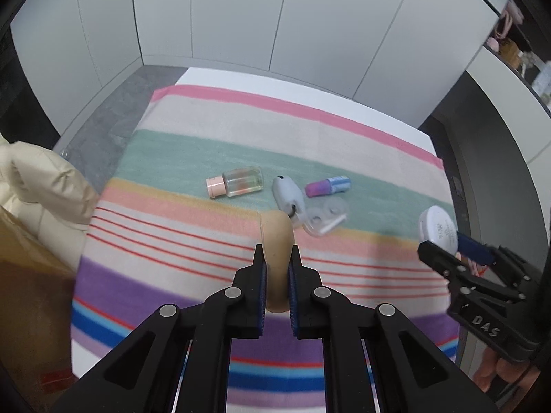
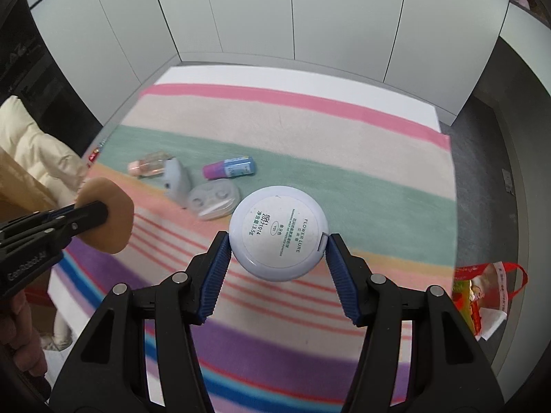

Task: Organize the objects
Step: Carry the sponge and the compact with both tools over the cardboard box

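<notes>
A: Where does the tidying stand?

B: Midway at best, I'd judge. Both claws are loaded and lifted above the striped cloth (image 1: 193,241) on the desk (image 2: 310,79). The left claw (image 1: 277,261) is clenched on a tan puff (image 1: 275,237), pinched edge-on between its pads. The right claw (image 2: 277,241) grips a round white compact (image 2: 277,232) by its rim, label side facing the camera.

A: So those two belong together?

B: Likely, a powder case and its puff, but the compact looks closed and the puff is well apart from it, off to the left. Nothing shows them joined yet.

A: And what is left on the cloth?

B: Four things, bunched on the green stripe, further away. A clear bottle (image 1: 241,180) with a pink cap lies on its side at the left. Just right of it is a grey gadget (image 1: 287,194); I can't tell what it is. A clear lens case (image 1: 325,218) touches the gadget's near end, and a small purple-and-blue bottle (image 1: 327,186) lies just beyond the case.

A: Any box or tray to fill?

B: None that I can see on the desk, so where things end up is unclear.
</notes>
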Demonstrator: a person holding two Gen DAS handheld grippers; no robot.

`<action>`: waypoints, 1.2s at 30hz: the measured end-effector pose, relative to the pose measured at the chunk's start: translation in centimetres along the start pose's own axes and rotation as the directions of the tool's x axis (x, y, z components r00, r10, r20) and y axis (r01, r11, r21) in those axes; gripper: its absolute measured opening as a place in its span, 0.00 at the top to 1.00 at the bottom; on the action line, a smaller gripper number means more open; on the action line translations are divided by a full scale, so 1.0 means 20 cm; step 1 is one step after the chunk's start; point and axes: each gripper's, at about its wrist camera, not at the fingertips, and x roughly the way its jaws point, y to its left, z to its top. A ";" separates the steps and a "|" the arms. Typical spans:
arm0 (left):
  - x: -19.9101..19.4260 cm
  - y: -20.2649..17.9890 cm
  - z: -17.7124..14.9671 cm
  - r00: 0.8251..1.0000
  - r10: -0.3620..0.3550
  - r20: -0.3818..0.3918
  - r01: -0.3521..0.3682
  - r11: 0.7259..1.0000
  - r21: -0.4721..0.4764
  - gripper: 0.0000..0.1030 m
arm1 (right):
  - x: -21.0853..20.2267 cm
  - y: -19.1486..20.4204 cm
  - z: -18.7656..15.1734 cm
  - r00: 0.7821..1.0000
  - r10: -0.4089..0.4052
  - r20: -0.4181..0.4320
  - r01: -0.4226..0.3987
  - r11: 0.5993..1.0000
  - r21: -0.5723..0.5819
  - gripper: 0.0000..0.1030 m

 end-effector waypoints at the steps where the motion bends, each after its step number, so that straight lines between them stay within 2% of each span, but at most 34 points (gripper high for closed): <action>1: -0.03 -0.01 -0.01 1.000 0.000 0.003 0.000 1.000 0.005 0.90 | -0.03 0.01 0.01 1.000 0.000 0.005 0.000 1.000 0.000 0.42; 8: -0.25 -0.04 -0.10 0.999 0.002 0.044 -0.004 0.999 0.037 0.90 | -0.37 -0.05 -0.10 0.999 0.005 0.037 -0.004 1.000 -0.009 0.42; 16: -0.47 -0.09 -0.18 0.991 -0.019 0.130 0.009 0.997 0.071 0.90 | -0.62 -0.05 -0.22 0.999 -0.009 0.054 0.010 1.000 -0.029 0.42; 21: -0.54 -0.13 -0.16 0.986 -0.052 0.158 0.038 0.995 0.092 0.90 | -0.70 -0.05 -0.27 0.997 -0.003 0.073 0.005 1.000 -0.024 0.42; 26: -0.58 -0.15 -0.19 0.983 -0.054 0.173 0.032 0.991 0.126 0.89 | -0.74 -0.02 -0.23 0.997 0.015 0.081 -0.015 1.000 -0.009 0.42; 31: -0.62 -0.09 -0.19 0.982 -0.052 0.181 0.032 0.993 0.114 0.89 | -0.79 0.04 -0.16 0.992 0.030 0.125 -0.026 0.999 -0.035 0.42; 36: -0.63 0.03 -0.18 0.978 -0.041 0.204 0.027 0.997 0.073 0.89 | -0.74 0.11 -0.13 0.994 0.025 0.107 -0.019 0.998 -0.058 0.42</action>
